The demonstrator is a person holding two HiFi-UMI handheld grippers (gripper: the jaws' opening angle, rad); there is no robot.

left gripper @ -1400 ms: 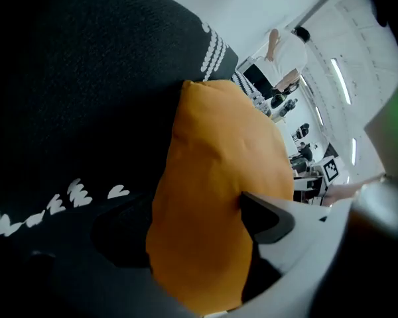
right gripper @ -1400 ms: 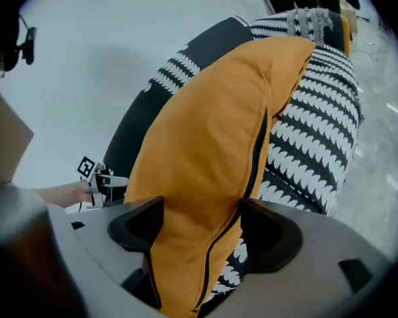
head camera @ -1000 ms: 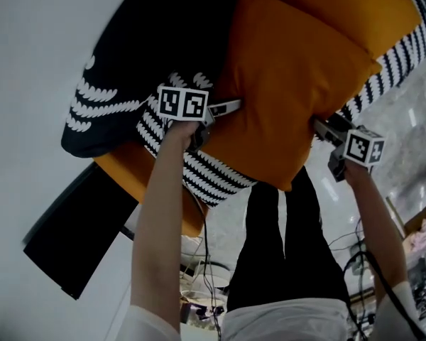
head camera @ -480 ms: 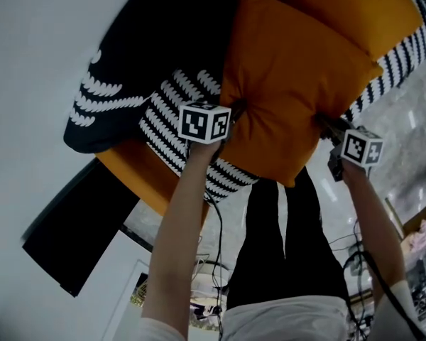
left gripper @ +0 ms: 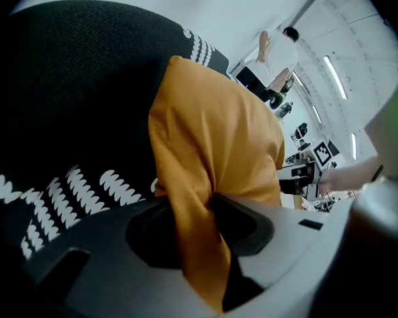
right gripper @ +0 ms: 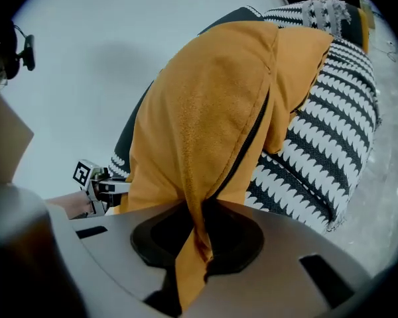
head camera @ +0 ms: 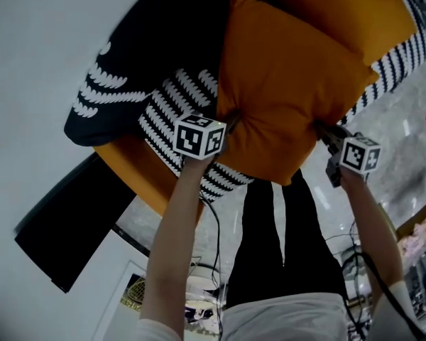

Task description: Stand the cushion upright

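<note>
An orange cushion lies on a pile of black-and-white patterned cushions. My left gripper pinches the orange cushion's near left edge; its jaws have just been closing, and orange fabric is bunched between them. My right gripper holds the cushion's near right edge; its jaws have also just been closing, with a fold of fabric and the dark seam squeezed between them. In the right gripper view the orange cushion rises steeply above the jaws.
A second orange cushion lies behind the first, and an orange seat edge shows under the pile. A black panel leans at the lower left. My own legs and cables are below. A person stands far off.
Both grippers have closed onto the orange cushion's near edges. The left gripper moved right and down in the head view, puckering the fabric. The cushion's near edge has lifted slightly.
</note>
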